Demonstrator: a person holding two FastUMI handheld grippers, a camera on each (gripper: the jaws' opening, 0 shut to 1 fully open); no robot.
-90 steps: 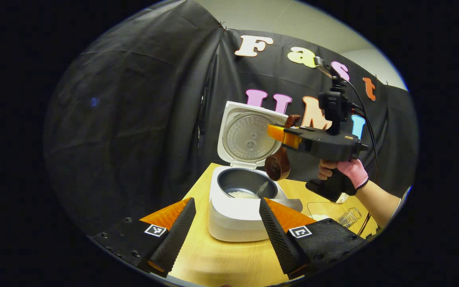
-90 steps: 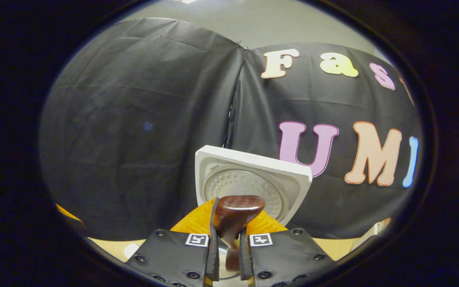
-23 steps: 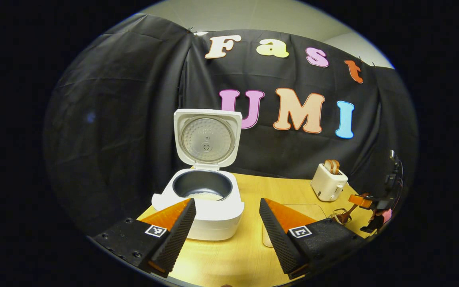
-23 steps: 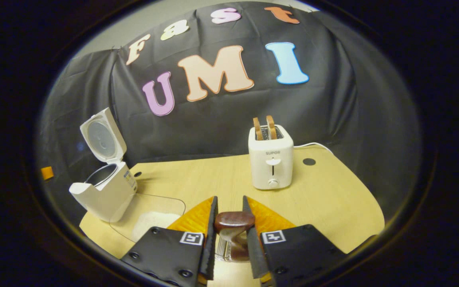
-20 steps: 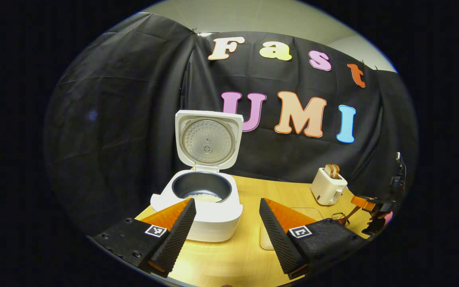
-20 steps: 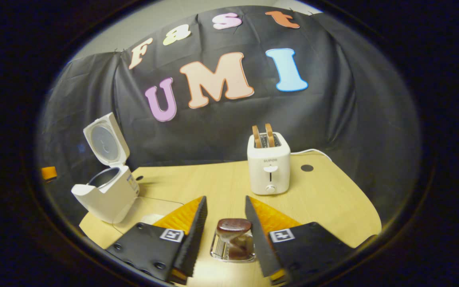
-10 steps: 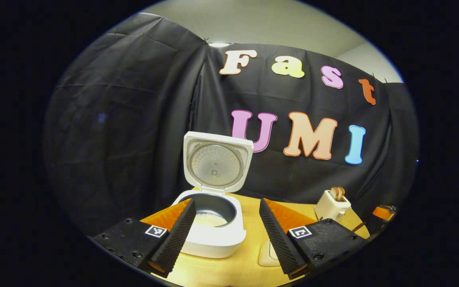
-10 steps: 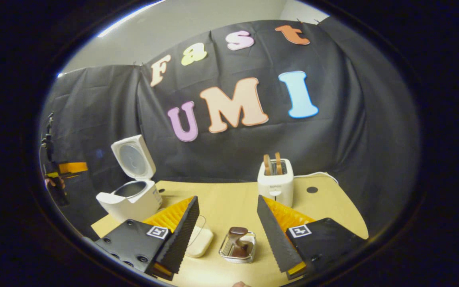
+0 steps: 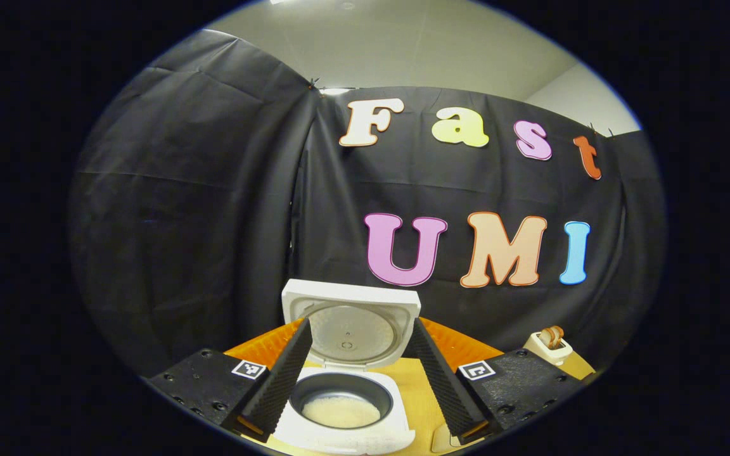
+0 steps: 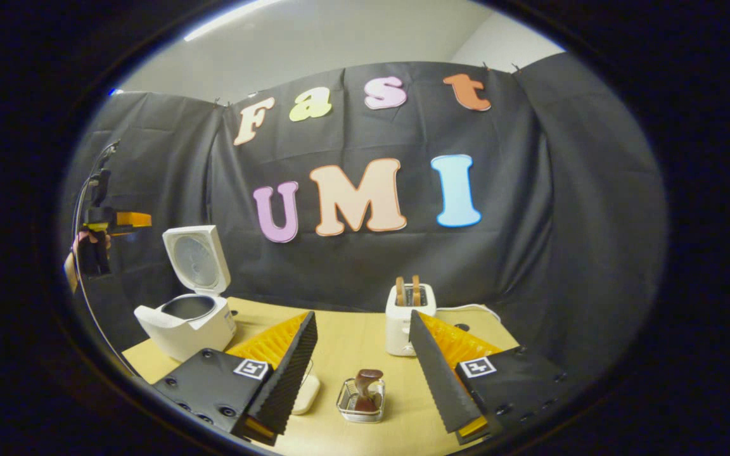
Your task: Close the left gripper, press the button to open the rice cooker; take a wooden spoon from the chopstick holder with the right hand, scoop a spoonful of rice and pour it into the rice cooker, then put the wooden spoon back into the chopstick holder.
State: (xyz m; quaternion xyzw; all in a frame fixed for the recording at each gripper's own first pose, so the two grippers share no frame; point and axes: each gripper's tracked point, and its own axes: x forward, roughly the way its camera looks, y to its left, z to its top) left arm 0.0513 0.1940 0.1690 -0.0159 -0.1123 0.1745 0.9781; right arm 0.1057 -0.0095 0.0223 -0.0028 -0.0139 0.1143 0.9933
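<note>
- Left gripper view: the left gripper (image 9: 360,373) is held up over the rice cooker (image 9: 346,411), its jaws spread wide with nothing between them.
- The cooker's lid (image 9: 351,329) stands upright behind the pot, and a layer of white rice (image 9: 341,411) lies in the bottom of the dark inner pot.
- Half a second ago the cooker sat lower and farther ahead in this view. Now the camera looks down into the pot from above, so this hand has risen and pulled back towards the person.
- The toaster (image 9: 550,344) shows small at the right edge on the table (image 9: 425,411).
- Right gripper view: the right gripper (image 10: 363,354) is released, jaws wide apart and holding nothing.
- The wooden spoon (image 10: 365,384) stands in the chopstick holder (image 10: 360,400) on the table, below and between the fingers and apart from both.
- A second ago the fingers were close around the spoon's handle and had only just let go. Now the holder looks smaller and farther off, so the gripper has backed up and away.
- The cooker sits open at the left, with the left gripper raised above and beside it. A toaster stands behind the holder, and a pale dish (image 10: 306,392) lies just left of the holder.
- Judgement: rice is in the pot and the spoon is back in its holder, so the task looks complete. Both hands seem to be retreating.
</note>
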